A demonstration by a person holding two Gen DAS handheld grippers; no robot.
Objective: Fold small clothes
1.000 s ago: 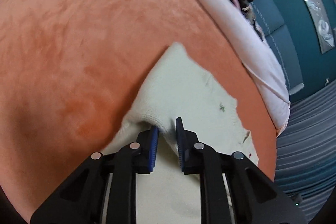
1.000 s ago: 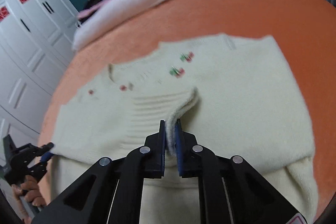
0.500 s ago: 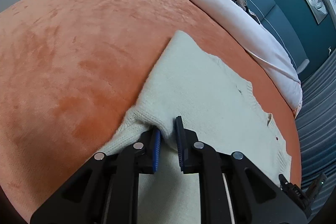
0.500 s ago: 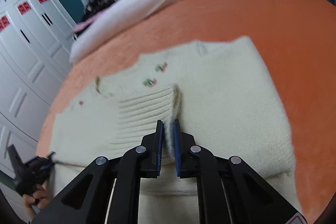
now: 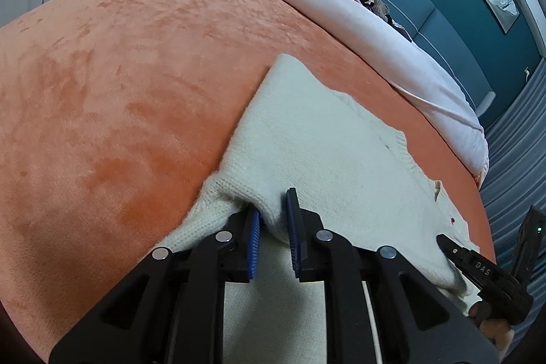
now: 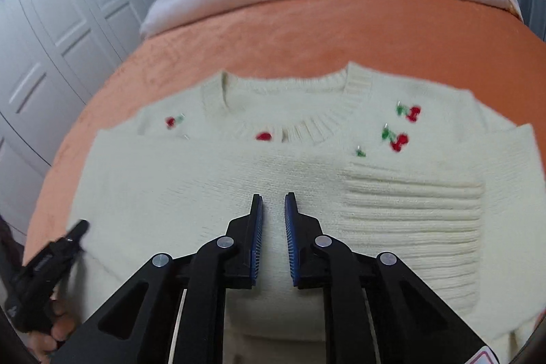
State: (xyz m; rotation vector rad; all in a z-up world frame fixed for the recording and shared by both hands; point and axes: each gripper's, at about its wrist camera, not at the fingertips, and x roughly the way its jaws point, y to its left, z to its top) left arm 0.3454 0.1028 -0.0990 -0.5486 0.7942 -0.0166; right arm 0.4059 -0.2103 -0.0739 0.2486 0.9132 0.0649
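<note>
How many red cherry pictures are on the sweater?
4 on the cream sweater: one left of the collar, one just under the collar, and two at the right. More may hide under the folded sleeves.

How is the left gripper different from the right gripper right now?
The left gripper pinches a bunched fold of the cream sweater between its blue pads; the right gripper has nothing between its pads, only flat knit beyond them. The left works at the sweater's edge by the orange blanket; the right is over its middle. Both are black.
</note>
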